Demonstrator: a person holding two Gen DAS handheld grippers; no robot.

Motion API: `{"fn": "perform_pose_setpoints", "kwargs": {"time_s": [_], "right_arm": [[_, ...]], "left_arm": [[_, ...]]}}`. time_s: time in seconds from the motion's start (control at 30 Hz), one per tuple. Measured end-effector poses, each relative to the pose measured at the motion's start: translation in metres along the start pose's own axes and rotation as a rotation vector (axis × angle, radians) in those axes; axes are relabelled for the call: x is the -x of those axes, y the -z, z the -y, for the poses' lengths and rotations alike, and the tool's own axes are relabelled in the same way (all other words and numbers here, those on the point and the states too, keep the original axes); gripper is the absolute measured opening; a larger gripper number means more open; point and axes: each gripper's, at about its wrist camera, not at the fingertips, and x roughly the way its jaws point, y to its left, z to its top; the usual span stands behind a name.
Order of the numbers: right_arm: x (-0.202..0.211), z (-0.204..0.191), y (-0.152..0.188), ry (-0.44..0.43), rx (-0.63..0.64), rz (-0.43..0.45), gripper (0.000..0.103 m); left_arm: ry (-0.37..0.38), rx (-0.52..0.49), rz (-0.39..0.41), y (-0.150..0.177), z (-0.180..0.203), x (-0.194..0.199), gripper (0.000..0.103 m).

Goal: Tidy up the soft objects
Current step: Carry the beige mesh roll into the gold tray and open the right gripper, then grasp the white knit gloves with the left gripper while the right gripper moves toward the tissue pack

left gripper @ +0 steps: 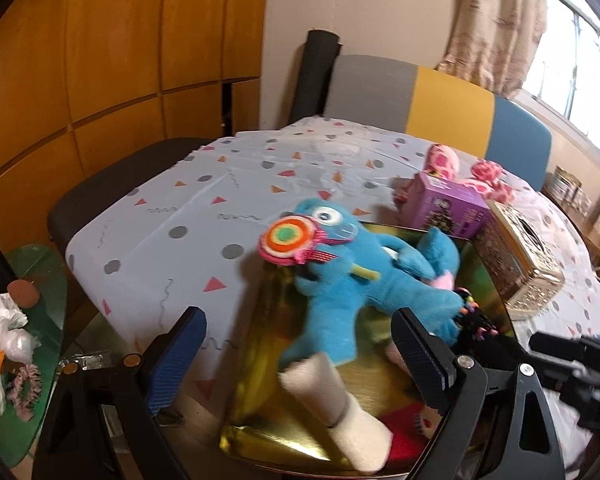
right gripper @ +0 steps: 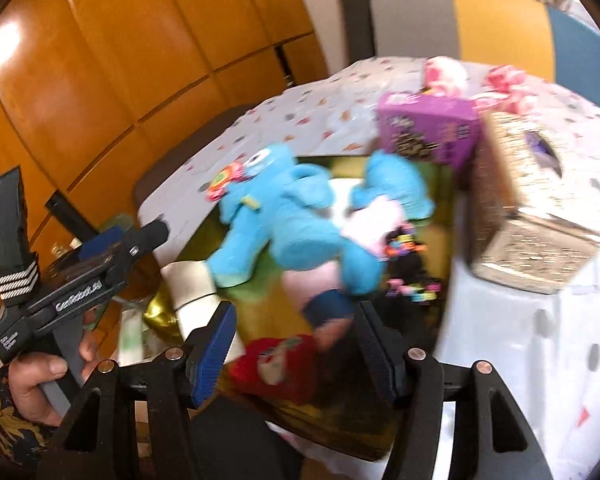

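Observation:
A blue plush monster (left gripper: 352, 276) (right gripper: 292, 220) holding a felt lollipop (left gripper: 286, 242) lies across a shiny gold tray (left gripper: 268, 380). Also in the tray are a cream rolled cloth (left gripper: 332, 396) (right gripper: 192, 292), a red plush (right gripper: 280, 364), a pink soft toy with a blue cuff (right gripper: 328, 304) and a black beaded item (left gripper: 476, 320). My left gripper (left gripper: 300, 360) hangs open over the tray's near end, above the cream roll and gripping nothing. My right gripper (right gripper: 296, 352) is open above the red plush. The pink toy's cuff lies near its right finger, not pinched.
A purple box (left gripper: 444, 208) and a glittery gold tissue box (left gripper: 520, 260) stand right behind the tray. A pink spotted plush (left gripper: 488, 176) lies further back on the patterned tablecloth (left gripper: 180, 208). A striped chair (left gripper: 452, 96) stands behind; a cluttered green side table (left gripper: 40, 280) sits left.

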Motion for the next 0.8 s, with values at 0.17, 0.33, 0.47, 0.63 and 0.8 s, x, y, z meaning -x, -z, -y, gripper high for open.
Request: {"fn": "perform_pose_setpoints", "kwargs": {"time_s": [0.17,0.33,0.47,0.63,0.8], "right_arm": [[0.017,0.027,0.004,0.078,-0.033,0.031,0.062],[0.040,0.066,0.012,0.158,-0.097,0.056,0.062],[0.055,0.096,0.018,0.231,-0.143,0.069,0.062],[0.085,0.138,0.029,0.329,-0.215,0.094,0.062],[0.113,0.181,0.041,0.420,-0.321,0.123,0.062]], "left_arm": [[0.033,-0.049,-0.007,0.003,0.022,0.001,0.094],[0.068,-0.099,-0.018,0.006,0.044,0.001,0.094],[0.092,-0.139,-0.022,0.008,0.061,0.001,0.094],[0.127,-0.190,-0.020,0.008,0.082,0.002,0.094],[0.167,-0.251,-0.013,0.007,0.107,0.004,0.094]]}}
